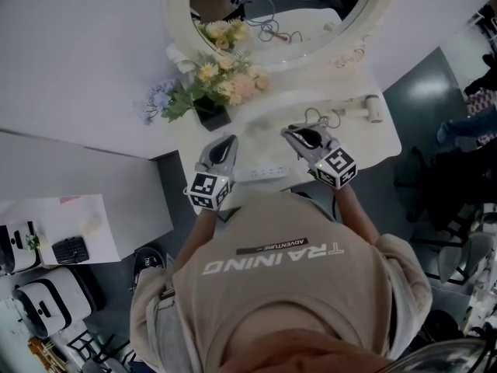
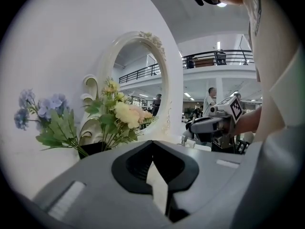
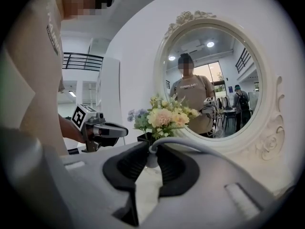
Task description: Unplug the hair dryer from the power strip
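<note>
The white power strip [image 1: 262, 172] lies near the front edge of the white vanity table [image 1: 371, 142], between my two grippers. My right gripper [image 3: 151, 150] is shut on the white plug [image 3: 151, 159]. From the plug a grey cord [image 3: 200, 146] arcs off to the right. In the head view the right gripper [image 1: 304, 136] stands just right of the strip and is held above the table. The cord [image 1: 322, 118] loops back toward the white hair dryer [image 1: 366, 107] lying at the table's right. My left gripper [image 2: 152, 144] is shut on nothing and sits by the strip's left end [image 1: 224, 148].
A vase of yellow, pink and blue flowers [image 1: 221, 84] stands behind the left gripper. The oval white-framed mirror [image 1: 272, 14] rises at the back of the table. The person's torso crowds the table's front edge. Chairs and equipment stand on the floor around.
</note>
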A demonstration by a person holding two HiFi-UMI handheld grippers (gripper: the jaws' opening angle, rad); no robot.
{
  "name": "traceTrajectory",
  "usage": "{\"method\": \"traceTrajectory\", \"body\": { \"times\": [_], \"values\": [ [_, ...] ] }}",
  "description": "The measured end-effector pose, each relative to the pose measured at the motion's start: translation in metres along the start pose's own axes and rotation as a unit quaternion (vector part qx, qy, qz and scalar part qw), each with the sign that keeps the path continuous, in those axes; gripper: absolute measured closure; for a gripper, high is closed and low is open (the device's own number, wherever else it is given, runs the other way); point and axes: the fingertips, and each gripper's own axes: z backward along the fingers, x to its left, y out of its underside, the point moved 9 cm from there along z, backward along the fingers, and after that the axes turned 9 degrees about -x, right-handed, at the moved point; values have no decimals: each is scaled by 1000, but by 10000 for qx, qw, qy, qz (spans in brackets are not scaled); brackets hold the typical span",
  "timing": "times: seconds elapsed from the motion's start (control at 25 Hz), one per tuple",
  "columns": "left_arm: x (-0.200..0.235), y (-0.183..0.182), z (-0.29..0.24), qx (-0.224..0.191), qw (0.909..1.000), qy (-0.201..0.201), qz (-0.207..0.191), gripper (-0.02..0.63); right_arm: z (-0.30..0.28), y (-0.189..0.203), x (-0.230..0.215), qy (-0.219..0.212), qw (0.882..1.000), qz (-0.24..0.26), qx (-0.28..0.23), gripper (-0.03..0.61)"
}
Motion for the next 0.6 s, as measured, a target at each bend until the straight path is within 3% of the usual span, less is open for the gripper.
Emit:
{"method": "traceTrajectory", "body": {
  "times": [0.6],
  "values": [
    [-19, 1, 4, -284, 9993, -44, 246, 607, 9, 12, 6, 106, 9999, 89, -52, 509]
  ]
}}
